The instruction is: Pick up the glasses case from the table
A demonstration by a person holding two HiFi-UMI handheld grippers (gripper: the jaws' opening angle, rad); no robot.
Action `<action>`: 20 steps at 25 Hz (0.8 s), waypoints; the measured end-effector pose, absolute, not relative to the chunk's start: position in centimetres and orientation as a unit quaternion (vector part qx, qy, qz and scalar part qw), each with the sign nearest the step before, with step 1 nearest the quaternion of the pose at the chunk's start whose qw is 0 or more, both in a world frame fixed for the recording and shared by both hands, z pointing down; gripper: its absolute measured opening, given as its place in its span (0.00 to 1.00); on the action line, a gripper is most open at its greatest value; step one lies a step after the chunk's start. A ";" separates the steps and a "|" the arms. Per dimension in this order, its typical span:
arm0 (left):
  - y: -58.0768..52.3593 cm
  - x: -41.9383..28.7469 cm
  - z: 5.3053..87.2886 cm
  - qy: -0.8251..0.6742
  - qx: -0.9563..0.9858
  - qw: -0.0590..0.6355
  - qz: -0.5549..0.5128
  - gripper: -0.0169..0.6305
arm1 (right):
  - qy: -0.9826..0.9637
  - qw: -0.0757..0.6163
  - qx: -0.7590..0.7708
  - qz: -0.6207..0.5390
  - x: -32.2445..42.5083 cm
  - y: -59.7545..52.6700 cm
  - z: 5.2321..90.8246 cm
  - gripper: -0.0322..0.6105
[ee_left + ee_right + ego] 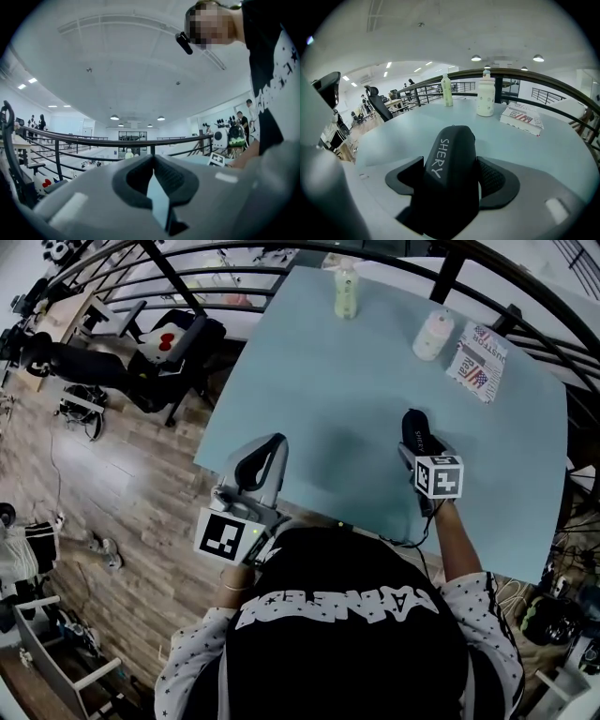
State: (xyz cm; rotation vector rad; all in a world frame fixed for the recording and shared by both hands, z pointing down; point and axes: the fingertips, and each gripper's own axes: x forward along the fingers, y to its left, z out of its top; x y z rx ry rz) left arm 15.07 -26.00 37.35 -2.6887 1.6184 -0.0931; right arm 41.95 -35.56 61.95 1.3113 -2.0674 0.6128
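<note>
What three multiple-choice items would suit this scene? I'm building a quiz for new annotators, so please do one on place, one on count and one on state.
1. Where is the glasses case?
A. Between the jaws of the right gripper
B. Lying beside a mug
C. On the floor

2. How many bottles stand on the table?
A. One
B. Two
C. Four

3. How do the jaws of the left gripper stand?
A. Wide apart
B. Tips together, holding nothing
C. Clamped on a bottle

Answers:
1. A, as the right gripper view shows the black case clamped between the jaw pads.
2. B, a green bottle and a white bottle.
3. B, as the left gripper view shows the tips meeting with nothing between them.
</note>
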 end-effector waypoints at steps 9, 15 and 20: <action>-27.1 13.6 36.8 0.499 -0.866 0.003 -0.035 0.03 | -0.800 0.225 0.506 0.231 39.2 -35.1 56.3 0.62; -29.1 12.6 36.0 0.480 -0.876 0.011 -0.037 0.03 | -0.812 0.160 0.514 0.227 36.7 -34.8 51.2 0.62; -30.6 12.6 35.8 0.456 -0.889 0.009 -0.038 0.03 | -0.818 0.119 0.520 0.215 35.3 -34.7 47.1 0.62</action>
